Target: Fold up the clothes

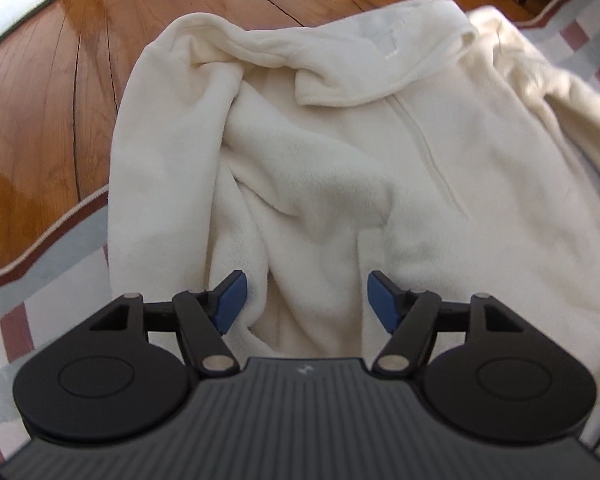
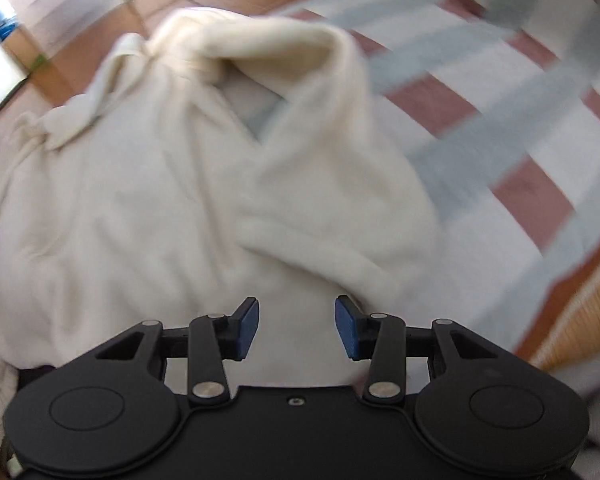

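Observation:
A cream fleece jacket (image 1: 380, 168) with a collar and a front zip lies rumpled on a checked rug (image 1: 20, 320). My left gripper (image 1: 306, 300) hovers over its lower folds, blue pads (image 1: 232, 304) wide apart and holding nothing. The right wrist view is blurred: the same jacket (image 2: 160, 200) spreads across the left and middle, one sleeve folded across its body. My right gripper (image 2: 296, 328) stands open above the jacket's near part, with only fabric below the gap between its pads (image 2: 348, 330).
Polished wooden floor (image 1: 52, 100) lies beyond the rug's edge on the left and far side. The rug (image 2: 500, 140), in white, grey and dark red squares, stretches to the right of the jacket. A woven basket-like surface (image 2: 592, 320) shows at the right edge.

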`<act>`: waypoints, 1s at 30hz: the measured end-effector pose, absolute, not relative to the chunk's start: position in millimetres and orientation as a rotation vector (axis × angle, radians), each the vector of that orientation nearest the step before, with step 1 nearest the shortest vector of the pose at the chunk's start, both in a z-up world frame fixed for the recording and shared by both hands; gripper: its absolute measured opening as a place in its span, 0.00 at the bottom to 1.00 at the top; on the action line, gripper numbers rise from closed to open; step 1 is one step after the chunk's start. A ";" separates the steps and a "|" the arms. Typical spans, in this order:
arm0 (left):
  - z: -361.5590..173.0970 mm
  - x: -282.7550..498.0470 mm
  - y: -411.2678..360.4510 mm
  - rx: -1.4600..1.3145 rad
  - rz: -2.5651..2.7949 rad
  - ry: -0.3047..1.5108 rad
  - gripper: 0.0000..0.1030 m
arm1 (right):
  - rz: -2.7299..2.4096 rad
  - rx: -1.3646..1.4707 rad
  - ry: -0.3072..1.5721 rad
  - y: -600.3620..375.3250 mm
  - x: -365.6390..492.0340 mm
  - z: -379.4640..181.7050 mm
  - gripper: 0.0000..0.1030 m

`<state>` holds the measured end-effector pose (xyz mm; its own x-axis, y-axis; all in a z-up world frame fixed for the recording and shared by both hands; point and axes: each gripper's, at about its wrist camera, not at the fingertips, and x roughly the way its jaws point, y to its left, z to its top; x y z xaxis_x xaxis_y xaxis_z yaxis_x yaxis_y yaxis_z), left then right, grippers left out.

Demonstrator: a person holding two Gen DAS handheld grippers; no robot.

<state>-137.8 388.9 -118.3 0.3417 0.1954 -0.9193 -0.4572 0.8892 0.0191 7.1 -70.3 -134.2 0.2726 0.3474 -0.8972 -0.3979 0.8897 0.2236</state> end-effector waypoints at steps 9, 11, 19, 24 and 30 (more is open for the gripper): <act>-127.1 -135.5 377.4 -0.160 0.449 1.173 0.67 | 0.526 -0.123 1.094 -69.8 -0.1 -148.6 0.40; -123.2 -137.1 376.7 -0.140 0.462 1.159 0.67 | 0.564 -0.242 0.990 -55.0 -10.6 -140.7 0.09; -71.1 -170.3 404.8 -0.109 0.559 1.006 0.75 | 0.282 -0.473 0.635 -71.8 -7.3 -78.3 0.07; -87.5 -172.7 415.2 -0.029 0.527 1.133 0.75 | 0.270 -0.288 0.877 -74.5 16.8 -111.5 0.12; -99.6 -185.1 434.6 -0.144 0.509 1.191 0.75 | 0.450 -0.317 0.760 -40.8 -12.5 -55.5 0.19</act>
